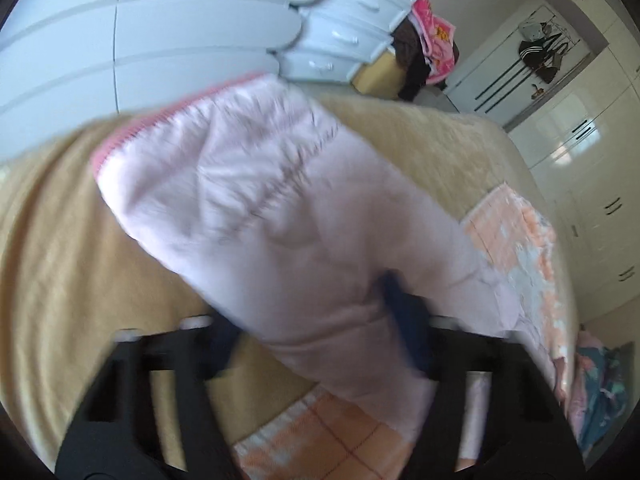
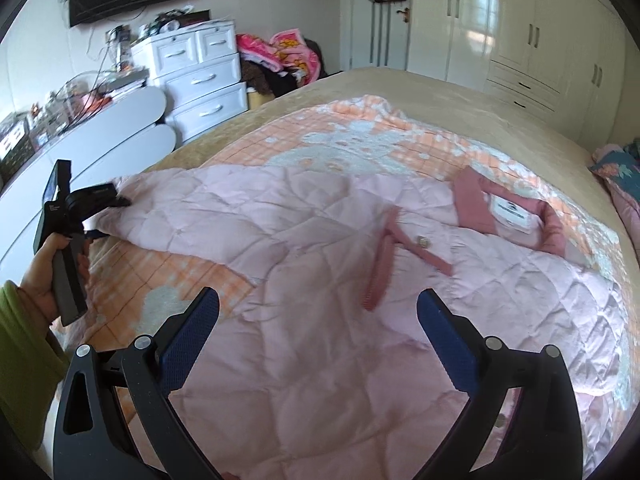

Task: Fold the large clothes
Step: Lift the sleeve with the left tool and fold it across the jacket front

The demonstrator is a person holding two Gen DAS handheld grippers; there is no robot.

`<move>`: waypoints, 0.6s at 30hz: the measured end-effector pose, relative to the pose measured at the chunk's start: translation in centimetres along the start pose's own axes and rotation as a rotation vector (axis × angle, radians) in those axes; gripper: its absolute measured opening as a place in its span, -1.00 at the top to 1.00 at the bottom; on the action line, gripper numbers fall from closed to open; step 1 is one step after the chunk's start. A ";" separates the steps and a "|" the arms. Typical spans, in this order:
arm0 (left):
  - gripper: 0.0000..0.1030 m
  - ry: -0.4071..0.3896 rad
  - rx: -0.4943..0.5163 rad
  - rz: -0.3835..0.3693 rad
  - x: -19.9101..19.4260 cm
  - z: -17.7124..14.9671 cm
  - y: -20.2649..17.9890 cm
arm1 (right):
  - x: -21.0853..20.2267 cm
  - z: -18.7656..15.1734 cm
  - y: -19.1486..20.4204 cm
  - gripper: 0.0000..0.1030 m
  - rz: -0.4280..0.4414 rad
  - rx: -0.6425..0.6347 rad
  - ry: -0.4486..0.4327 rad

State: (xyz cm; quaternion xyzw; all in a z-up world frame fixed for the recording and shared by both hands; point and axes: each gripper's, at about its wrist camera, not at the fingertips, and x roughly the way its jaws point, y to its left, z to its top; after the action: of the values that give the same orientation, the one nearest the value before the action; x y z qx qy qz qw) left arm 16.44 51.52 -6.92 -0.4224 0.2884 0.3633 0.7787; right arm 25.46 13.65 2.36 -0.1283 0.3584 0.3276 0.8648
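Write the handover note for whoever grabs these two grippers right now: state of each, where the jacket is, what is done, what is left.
Left gripper: jaws closed on the sleeve of the pink quilted jacket, out at the jacket's left side in the right wrist view.
Right gripper: jaws wide open, hovering over the jacket's lower body, holding nothing.
The jacket lies spread face up on the orange checked blanket on the bed, collar toward the far right.
Done: sleeve gripped; no fold visible yet.
Left: probably bring the sleeve across the body, do the other side, then fold lengthwise.
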 end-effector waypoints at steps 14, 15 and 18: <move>0.78 -0.207 0.224 -0.218 -13.1 0.7 -11.1 | -4.7 -1.0 -6.4 -0.91 -0.015 0.133 -0.059; 0.79 -0.214 0.240 -0.232 -13.9 0.5 -11.9 | -5.1 -1.0 -6.7 -0.91 -0.017 0.139 -0.065; 0.79 -0.236 0.307 -0.308 -17.0 -0.6 -15.4 | -6.5 -1.4 -8.0 -0.91 -0.023 0.165 -0.085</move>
State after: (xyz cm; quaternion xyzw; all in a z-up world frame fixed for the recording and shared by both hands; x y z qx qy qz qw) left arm 19.15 39.63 12.56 -0.2930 0.1796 0.2390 0.9082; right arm 26.56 3.87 5.86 -0.0465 0.3458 0.2923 0.8904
